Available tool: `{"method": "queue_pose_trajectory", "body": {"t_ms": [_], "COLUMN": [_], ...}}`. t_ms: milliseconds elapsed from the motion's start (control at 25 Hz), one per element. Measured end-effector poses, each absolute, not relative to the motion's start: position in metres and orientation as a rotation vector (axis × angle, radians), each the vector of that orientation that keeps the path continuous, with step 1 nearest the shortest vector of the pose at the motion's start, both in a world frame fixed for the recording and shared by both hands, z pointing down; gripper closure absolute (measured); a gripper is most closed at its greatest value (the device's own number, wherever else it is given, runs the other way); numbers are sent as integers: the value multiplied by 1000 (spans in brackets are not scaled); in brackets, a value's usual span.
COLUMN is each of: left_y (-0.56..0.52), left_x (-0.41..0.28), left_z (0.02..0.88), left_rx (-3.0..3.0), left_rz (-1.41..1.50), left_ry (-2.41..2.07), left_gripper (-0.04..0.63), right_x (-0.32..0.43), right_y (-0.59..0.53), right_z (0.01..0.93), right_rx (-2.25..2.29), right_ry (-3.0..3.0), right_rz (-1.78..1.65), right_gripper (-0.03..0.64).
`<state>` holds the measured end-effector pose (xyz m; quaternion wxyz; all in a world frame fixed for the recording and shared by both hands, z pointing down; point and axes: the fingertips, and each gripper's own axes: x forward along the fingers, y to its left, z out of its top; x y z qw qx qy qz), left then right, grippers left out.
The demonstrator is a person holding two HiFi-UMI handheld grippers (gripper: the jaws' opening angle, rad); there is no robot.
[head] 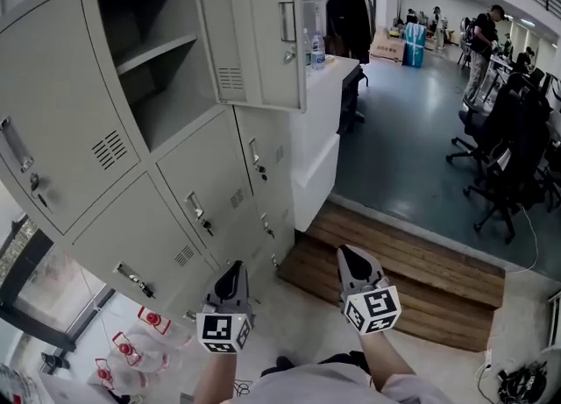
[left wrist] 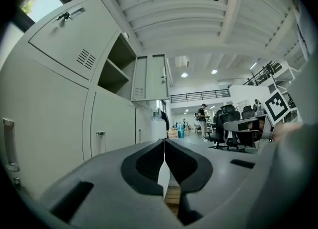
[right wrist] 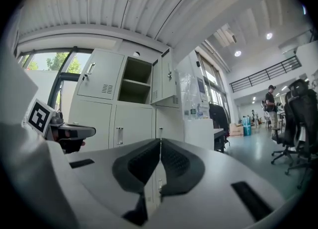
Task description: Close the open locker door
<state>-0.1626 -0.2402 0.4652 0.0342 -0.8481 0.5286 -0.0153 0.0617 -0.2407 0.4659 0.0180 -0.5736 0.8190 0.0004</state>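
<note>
While both tools are well short of the lockers (head: pixel 175 209), the step in hand looks like the approach. The open locker door (head: pixel 254 30) stands high above and ahead of both tools, well apart from them. The left hand-held gripper (head: pixel 233 278) has its jaws pressed together on nothing, and so does the right hand-held gripper (head: pixel 355 264); both point level at the cabinet's lower doors.

To do this well, I would raise one closed tip to the panel's free edge, near the handle (head: pixel 287 21). The push should land there rather than by the hinge, then follow the swing round until the panel sits flush over the open compartment (head: pixel 158 69). A final firm press probably seats the latch. Closed jaws suit a push, so no grasp seems needed.

The door's long axis runs upright. Its hinged edge meets the compartment's far side, and its handle edge points out into the room, away from the cabinet front.
</note>
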Motion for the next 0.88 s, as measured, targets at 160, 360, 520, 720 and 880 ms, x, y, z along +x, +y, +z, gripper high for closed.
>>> {"method": "queue_pose_trajectory", "body": {"t_ms": [160,360,520,720,880], "left_y": [-267,-294,-311,-322,-323], "left_x": [-177,-182,-178,-174,-172], "left_z": [463,458,447,449,454], "left_rx": [-2584,-2531,-2479,-2430,-2390], "left_rz": [-36,-27,-2,2,-7], "left_ry": [1668,1742,1802,1888,1952], "left_gripper": [584,586,584,584,584], "right_x": [51,49,57,65,63], "right_y": [-276,-318,-352,-389,-417], "right_z": [463,460,444,410,382], "right_rx": [-1747,-1678,-1609,-1463,-1323], "right_ry": [2566,2607,2636,2667,2719], "right_rz": [7,6,40,160,198], "right_gripper": [603,603,603,602,583]}}
